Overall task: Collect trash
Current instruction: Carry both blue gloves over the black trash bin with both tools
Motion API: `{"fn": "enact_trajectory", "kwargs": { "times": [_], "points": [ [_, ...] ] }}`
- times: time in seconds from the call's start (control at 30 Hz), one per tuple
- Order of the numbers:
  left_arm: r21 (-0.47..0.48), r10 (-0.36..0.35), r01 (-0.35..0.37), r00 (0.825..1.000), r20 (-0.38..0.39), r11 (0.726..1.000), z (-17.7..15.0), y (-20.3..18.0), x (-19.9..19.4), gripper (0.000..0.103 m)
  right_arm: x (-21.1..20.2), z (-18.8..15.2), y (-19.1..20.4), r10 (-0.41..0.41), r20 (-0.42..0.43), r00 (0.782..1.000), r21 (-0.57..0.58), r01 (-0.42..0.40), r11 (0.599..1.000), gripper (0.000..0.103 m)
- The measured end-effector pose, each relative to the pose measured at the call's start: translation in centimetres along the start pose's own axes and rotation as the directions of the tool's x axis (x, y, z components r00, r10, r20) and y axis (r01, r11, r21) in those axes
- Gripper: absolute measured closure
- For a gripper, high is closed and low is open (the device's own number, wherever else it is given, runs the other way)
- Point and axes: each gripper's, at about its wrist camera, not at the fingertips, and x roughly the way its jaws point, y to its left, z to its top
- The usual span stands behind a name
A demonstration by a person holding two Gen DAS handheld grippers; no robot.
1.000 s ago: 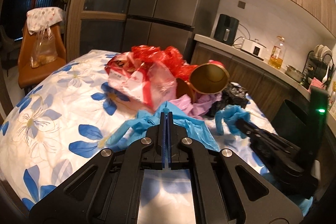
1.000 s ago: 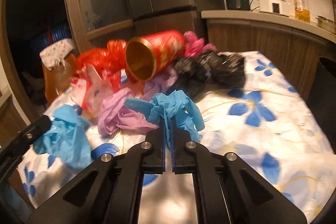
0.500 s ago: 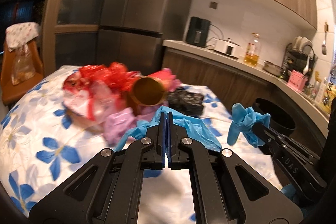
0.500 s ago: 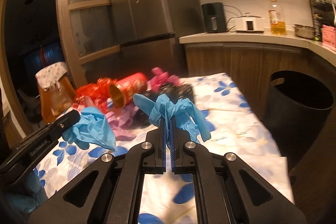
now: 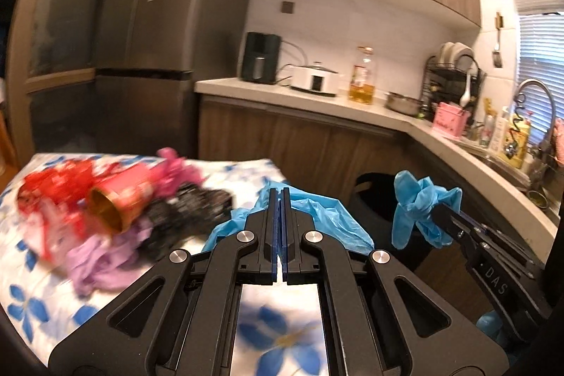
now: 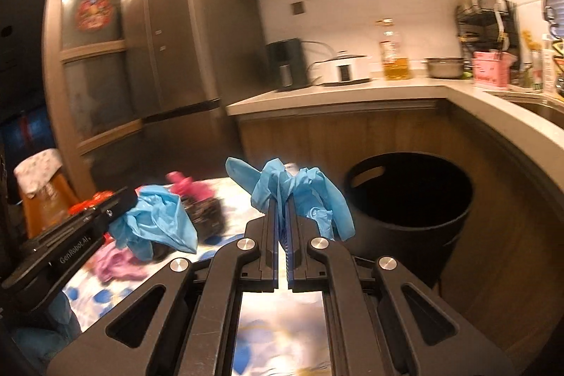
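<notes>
**A:** Kitchen, evening light: we carry two pieces of trash at once. Our left tool [image 5: 279, 196] is clamped together on a crumpled blue plastic bag [image 5: 317, 217], and our right tool [image 6: 281, 199] is clamped on a blue glove [image 6: 303, 189]. Both hang clear of the tabletop [image 5: 42, 284], past its far right corner.

**B:** And the target? We see the black bin [image 6: 409, 199] on the floor just beyond that corner, between the tabletop and the wooden cabinets, its mouth open toward us.

**A:** Right. We judge the pickup done and the carry under way; the drop is not yet made. On the tabletop the rest waits: a red can [image 5: 120, 199] on its side, red wrappers [image 5: 53, 185], a black bag [image 5: 197, 207], a purple glove [image 5: 102, 259], all bunched near the left edge.

**B:** What could spoil this?

**A:** Light plastic. If we let go before the tools are over the bin's mouth, the bag may drift and land on the floor or snag on the rim. The glove's fingers dangle loose, so they could cling to a pad after release.

**B:** The two tools travel close together, too.

**A:** Yes; crossing paths over that narrow opening could knock one load aside.
</notes>
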Motion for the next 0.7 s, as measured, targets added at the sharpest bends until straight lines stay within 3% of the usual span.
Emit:
{"fn": "enact_trajectory", "kwargs": {
  "times": [0.37,0.7],
  "points": [
    [0.058,-0.101,0.099,0.995,0.028,0.993,3.0,-6.9,6.4,0.103,1.8,2.9,-6.8,-0.153,0.062,0.986,0.067,0.149,0.987,0.099],
    [0.084,-0.147,0.144,0.989,0.026,0.986,3.5,-10.6,10.6,0.103,3.5,3.8,-9.9,-0.197,0.073,0.978,0.106,0.188,0.976,0.099]
  ]
}}
